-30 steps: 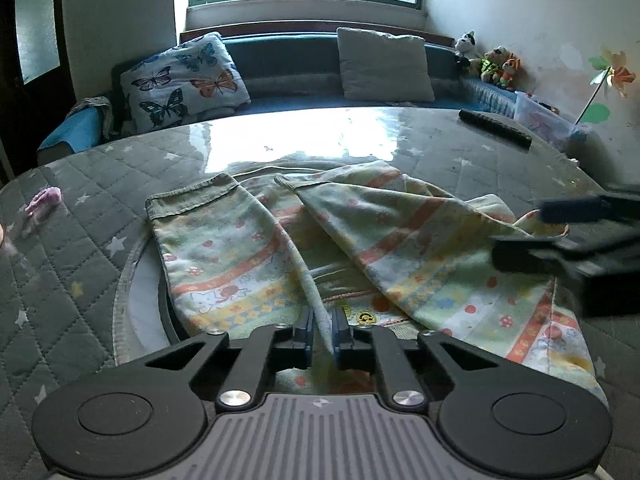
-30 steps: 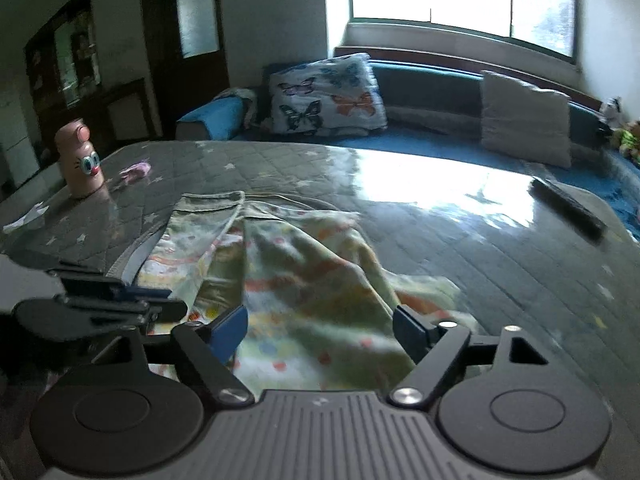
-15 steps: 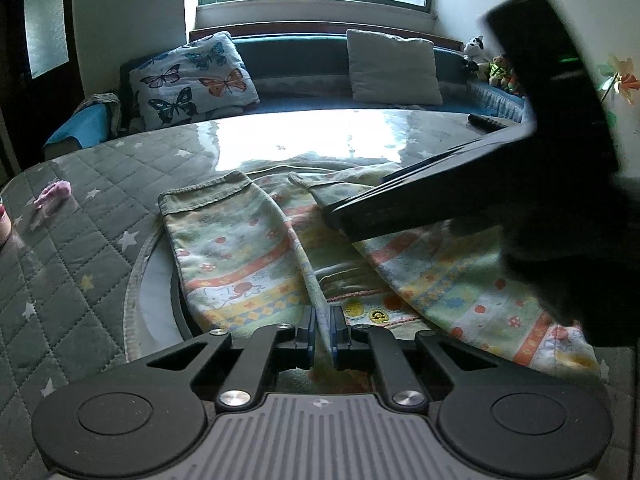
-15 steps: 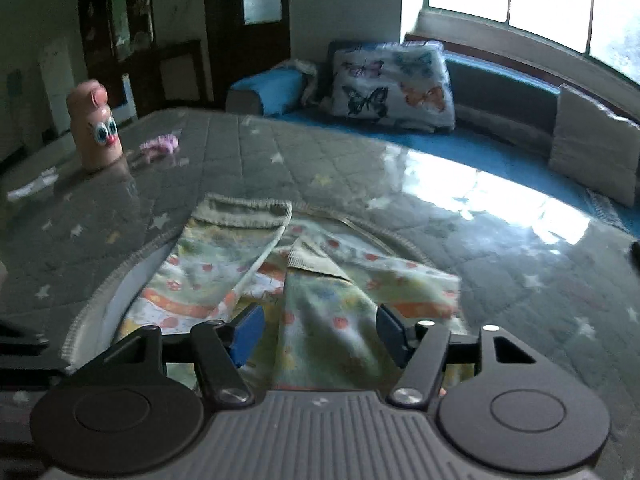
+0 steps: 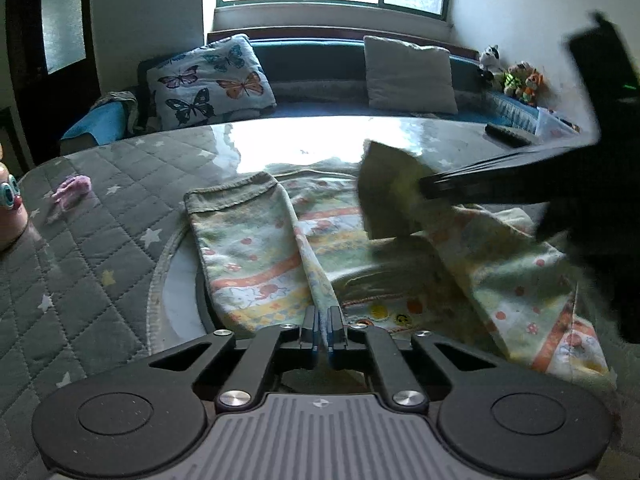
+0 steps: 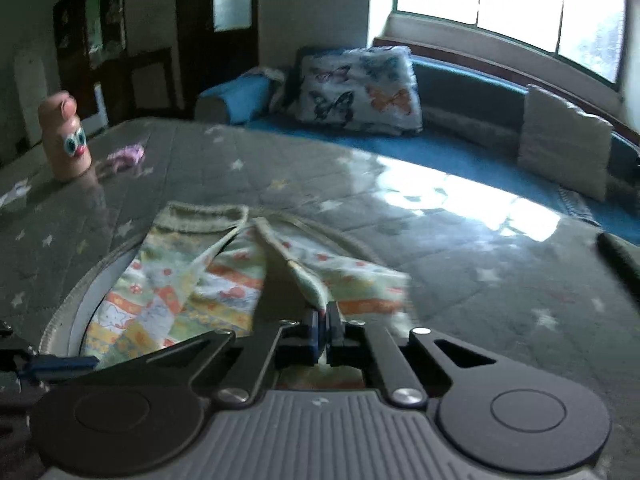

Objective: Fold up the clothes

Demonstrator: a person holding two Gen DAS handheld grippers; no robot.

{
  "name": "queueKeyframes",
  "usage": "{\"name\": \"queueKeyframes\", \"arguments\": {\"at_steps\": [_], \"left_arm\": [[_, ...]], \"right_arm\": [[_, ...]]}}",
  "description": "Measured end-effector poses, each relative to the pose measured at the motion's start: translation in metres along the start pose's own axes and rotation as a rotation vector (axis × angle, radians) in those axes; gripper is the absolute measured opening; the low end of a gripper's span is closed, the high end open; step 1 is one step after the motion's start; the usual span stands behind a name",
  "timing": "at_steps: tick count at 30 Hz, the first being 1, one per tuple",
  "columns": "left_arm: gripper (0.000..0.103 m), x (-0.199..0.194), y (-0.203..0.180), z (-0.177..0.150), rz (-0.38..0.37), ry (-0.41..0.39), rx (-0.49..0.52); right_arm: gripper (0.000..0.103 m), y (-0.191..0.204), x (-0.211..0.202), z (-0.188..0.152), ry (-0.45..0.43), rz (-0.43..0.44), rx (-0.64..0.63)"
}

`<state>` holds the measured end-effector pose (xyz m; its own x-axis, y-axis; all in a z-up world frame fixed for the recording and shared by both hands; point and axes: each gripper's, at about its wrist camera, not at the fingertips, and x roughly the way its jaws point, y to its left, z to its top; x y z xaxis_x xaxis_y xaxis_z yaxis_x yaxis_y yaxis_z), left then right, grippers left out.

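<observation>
A pair of small patterned green trousers (image 5: 256,256) lies on the quilted grey table, also in the right wrist view (image 6: 172,280). My left gripper (image 5: 323,322) is shut on the inner edge of the left leg near the crotch. My right gripper (image 6: 323,324) is shut on the cuff of the right leg. In the left wrist view the right gripper (image 5: 424,194) holds that cuff (image 5: 386,192) lifted above the table, over the trousers. The left gripper's tips show at the lower left edge of the right wrist view (image 6: 60,362).
A round grey mat (image 5: 176,280) lies under the trousers. A pink figure with eyes (image 6: 66,140) and a pink scrap (image 6: 122,156) sit at the table's left. A dark remote (image 5: 506,134) lies far right. A sofa with a butterfly cushion (image 5: 208,78) stands behind.
My right gripper was open, swung in over the trousers, shut on the right leg's cuff and lifted it. My left gripper stayed shut on the left leg's edge.
</observation>
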<state>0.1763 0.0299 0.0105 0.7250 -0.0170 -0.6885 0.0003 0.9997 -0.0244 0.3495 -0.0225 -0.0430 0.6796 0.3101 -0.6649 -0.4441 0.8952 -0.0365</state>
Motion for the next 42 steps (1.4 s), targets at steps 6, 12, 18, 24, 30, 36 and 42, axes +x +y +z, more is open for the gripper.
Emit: {"name": "queueKeyframes", "arguments": {"at_steps": [6,12,18,24,30,36,42], "left_arm": [[0.002,-0.014,0.004,-0.006,0.017,-0.024,-0.023],[0.002,-0.037,0.012,-0.016,0.032,-0.054,-0.045],[0.000,-0.068,0.023,-0.032,0.056,-0.079,-0.061],[0.000,-0.092,0.032,-0.049,0.055,-0.082,-0.077],[0.003,-0.092,0.023,-0.044,0.048,-0.084,-0.045],[0.045,-0.072,0.007,-0.024,0.066,-0.091,0.005],[0.054,-0.040,-0.010,-0.005,0.096,-0.085,0.070]], "right_arm": [[0.002,-0.033,-0.058,-0.016,-0.075,-0.096,0.060],[0.002,-0.068,-0.123,-0.046,-0.137,-0.200,0.141],[0.002,-0.096,-0.177,-0.093,-0.170,-0.321,0.236],[0.002,-0.125,-0.216,-0.152,-0.140,-0.444,0.381],[0.005,-0.141,-0.229,-0.209,-0.064,-0.508,0.506],[0.014,-0.148,-0.235,-0.244,-0.021,-0.558,0.605],[0.035,-0.149,-0.233,-0.235,-0.047,-0.554,0.589]]}}
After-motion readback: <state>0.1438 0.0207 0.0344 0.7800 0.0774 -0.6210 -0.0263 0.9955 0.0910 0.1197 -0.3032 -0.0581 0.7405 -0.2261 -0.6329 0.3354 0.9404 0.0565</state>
